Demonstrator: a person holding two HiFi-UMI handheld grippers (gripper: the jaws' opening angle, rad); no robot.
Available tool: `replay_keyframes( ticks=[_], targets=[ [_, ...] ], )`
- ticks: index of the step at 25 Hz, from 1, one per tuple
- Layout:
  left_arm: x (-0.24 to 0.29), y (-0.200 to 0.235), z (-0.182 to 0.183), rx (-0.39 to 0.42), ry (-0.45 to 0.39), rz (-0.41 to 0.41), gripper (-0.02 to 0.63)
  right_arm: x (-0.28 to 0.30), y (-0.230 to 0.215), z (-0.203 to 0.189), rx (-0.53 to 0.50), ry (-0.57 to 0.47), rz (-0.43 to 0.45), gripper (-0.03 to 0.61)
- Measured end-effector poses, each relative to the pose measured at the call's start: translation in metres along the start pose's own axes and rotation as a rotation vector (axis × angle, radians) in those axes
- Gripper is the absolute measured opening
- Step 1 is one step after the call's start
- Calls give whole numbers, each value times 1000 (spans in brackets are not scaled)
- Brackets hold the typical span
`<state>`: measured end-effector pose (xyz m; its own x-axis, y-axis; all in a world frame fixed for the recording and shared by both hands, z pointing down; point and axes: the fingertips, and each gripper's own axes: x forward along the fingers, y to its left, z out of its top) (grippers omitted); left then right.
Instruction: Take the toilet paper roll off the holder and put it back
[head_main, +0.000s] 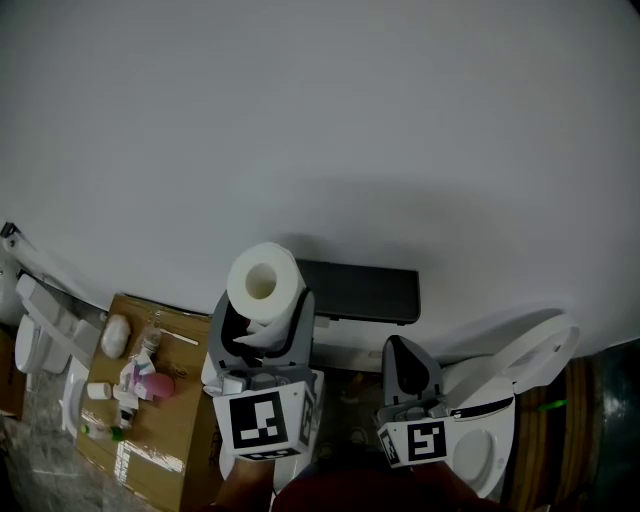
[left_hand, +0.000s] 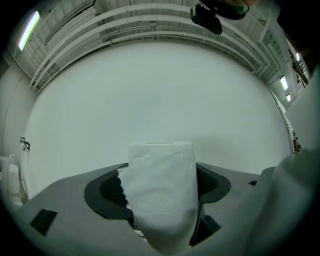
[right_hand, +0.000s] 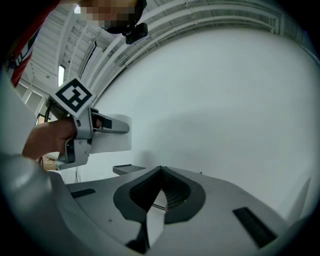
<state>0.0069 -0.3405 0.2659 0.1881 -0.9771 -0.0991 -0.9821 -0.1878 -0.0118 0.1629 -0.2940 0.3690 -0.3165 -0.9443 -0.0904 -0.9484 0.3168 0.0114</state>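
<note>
A white toilet paper roll (head_main: 264, 282) is clamped between the jaws of my left gripper (head_main: 262, 305), held up in front of the white wall. In the left gripper view the roll (left_hand: 161, 190) fills the gap between the grey jaws, a loose sheet hanging down its front. The black holder (head_main: 362, 291) is fixed to the wall just right of the roll, with nothing on it. My right gripper (head_main: 402, 352) hovers below the holder, its jaws closed tip to tip on nothing (right_hand: 160, 174). The right gripper view also catches the left gripper (right_hand: 80, 125) and the holder's edge (right_hand: 128, 169).
A white toilet (head_main: 500, 410) with its lid up stands at the lower right. At the lower left, a cardboard sheet (head_main: 165, 440) carries several small toiletries. White fixtures (head_main: 40, 330) sit at the far left edge.
</note>
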Motion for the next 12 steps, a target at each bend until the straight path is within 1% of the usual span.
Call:
replay_keyframes(
  ticks=[2, 5, 12],
  targets=[
    [-15, -1, -5, -14, 13, -1, 400, 1, 1, 0, 1, 1, 1, 15],
    [-38, 0, -22, -31, 38, 4, 400, 0, 3, -3, 2, 7, 1, 15],
    [-63, -8, -84, -52, 84, -10, 400, 1, 4, -11, 2, 20, 2, 15]
  ],
)
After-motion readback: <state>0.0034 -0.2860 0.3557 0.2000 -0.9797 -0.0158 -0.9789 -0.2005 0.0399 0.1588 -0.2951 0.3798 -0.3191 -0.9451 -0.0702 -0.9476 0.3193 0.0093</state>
